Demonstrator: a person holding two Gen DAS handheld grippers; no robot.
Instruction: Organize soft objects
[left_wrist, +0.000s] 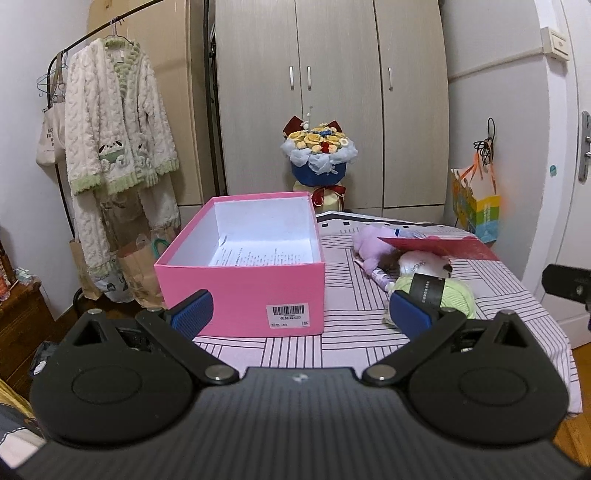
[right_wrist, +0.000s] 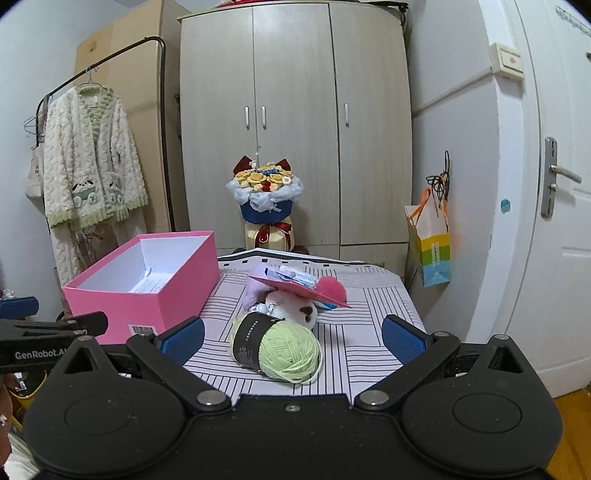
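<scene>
An open pink box (left_wrist: 240, 291) with white paper inside stands on the striped bed (left_wrist: 351, 332); it also shows in the right wrist view (right_wrist: 147, 295). A green yarn ball (right_wrist: 284, 349) with a black label lies before my right gripper (right_wrist: 293, 338), which is open and empty. Behind the yarn lie a white plush (right_wrist: 295, 310), a purple plush (right_wrist: 255, 290) and a pink pompom (right_wrist: 332, 290) under a red card (right_wrist: 299, 288). My left gripper (left_wrist: 303, 314) is open and empty, facing the box, with the yarn (left_wrist: 454, 295) by its right finger.
A wardrobe (right_wrist: 295, 122) stands behind the bed with a flower bouquet (right_wrist: 266, 199) before it. A robe (left_wrist: 114, 133) hangs on a rack at left. A colourful paper bag (right_wrist: 430, 247) hangs near the white door (right_wrist: 554, 184) at right.
</scene>
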